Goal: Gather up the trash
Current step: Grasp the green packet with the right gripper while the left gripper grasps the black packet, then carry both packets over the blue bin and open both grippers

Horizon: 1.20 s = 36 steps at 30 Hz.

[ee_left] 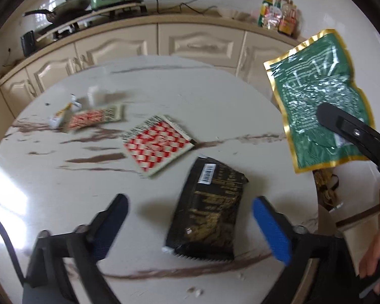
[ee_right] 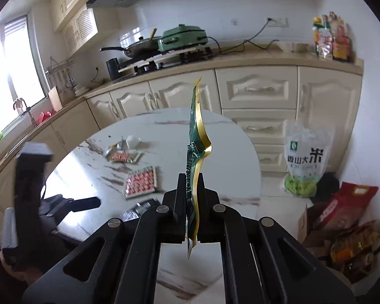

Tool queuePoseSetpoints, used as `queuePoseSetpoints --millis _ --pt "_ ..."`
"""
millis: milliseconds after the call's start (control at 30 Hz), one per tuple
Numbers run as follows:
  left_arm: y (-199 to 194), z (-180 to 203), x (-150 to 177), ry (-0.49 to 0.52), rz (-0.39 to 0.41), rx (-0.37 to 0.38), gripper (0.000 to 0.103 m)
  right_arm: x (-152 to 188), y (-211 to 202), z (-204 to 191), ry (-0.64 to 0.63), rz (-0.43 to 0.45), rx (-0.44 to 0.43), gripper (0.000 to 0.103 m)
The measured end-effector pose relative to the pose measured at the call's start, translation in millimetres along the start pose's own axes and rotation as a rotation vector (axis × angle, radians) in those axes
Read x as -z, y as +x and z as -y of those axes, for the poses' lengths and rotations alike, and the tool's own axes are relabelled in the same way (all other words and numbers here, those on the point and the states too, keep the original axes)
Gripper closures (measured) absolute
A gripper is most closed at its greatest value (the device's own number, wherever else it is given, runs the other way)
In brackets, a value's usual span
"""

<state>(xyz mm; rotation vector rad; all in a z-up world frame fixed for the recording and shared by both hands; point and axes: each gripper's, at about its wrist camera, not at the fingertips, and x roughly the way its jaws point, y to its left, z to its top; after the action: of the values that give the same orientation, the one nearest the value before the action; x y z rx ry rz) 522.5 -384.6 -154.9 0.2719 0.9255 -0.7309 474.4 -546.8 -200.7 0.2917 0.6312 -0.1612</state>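
In the left wrist view, the left tool stands wide apart over the round marble-patterned tabletop, holding nothing. Between its two blue-padded fingers, but untouched by them, lies a black wrapper with gold lettering and a white barcode label at its far end; its near edge is serrated. Just beyond it lies a red-and-white checked wrapper, tilted, and farther left a second checked wrapper beside a small torn scrap; both are blurred. At the right, off the tabletop's edge and in the air, hangs a green wrapper with a gold border and crinkled silvery glare, pinched near its lower part by the dark finger of the right tool. A hand shows at the right rim.

In the right wrist view, the right tool is closed tight on the green wrapper, seen edge-on: a thin, wavy strip with a gold rim rising upright from between the fingers, a short end sticking out below them. Beyond it on the tabletop lie the checked wrapper, the farther checked one, and a part of the black wrapper. The left tool shows at the left, blurred.
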Motion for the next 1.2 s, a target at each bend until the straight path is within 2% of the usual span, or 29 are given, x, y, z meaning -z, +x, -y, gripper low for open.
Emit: queuePoseSetpoints --millis 100,167,233,267,333,433,633,800,1000,1200 --pt "3 2 -1 0.011 0.020 -0.035 0.034 6 -3 10 0.016 -0.005 -0.010 0.097" --pt "1 1 0 0.003 0.035 -0.019 0.060 7 -5 12 0.017 -0.004 -0.019 0.097" --pt "2 -1 3 0.015 0.037 -0.021 0.066 8 -4 10 0.014 -0.005 -0.031 0.097" --pt "0 -3 1 0.019 0.039 -0.024 0.081 8 -3 9 0.011 -0.008 -0.036 0.097" --pt "-3 -8 3 -0.003 0.041 -0.008 0.085 7 -4 4 0.005 -0.004 -0.050 0.097" --pt "-10 -22 7 -0.042 0.049 0.009 0.086 5 -3 -7 -0.006 0.001 -0.067 0.097" --pt "-51 -47 12 -0.096 0.138 0.049 0.086 2 -7 -39 -0.041 0.011 -0.099 0.097" --pt "-108 -72 30 -0.128 0.226 0.044 0.086 -7 -15 -80 -0.084 0.025 -0.136 0.097" --pt "-188 -135 82 -0.223 0.310 -0.049 0.086 -9 -17 -168 -0.179 0.035 -0.221 0.097" --pt "-258 -207 154 -0.353 0.347 -0.176 0.086 9 1 -302 -0.302 -0.006 -0.409 0.097"
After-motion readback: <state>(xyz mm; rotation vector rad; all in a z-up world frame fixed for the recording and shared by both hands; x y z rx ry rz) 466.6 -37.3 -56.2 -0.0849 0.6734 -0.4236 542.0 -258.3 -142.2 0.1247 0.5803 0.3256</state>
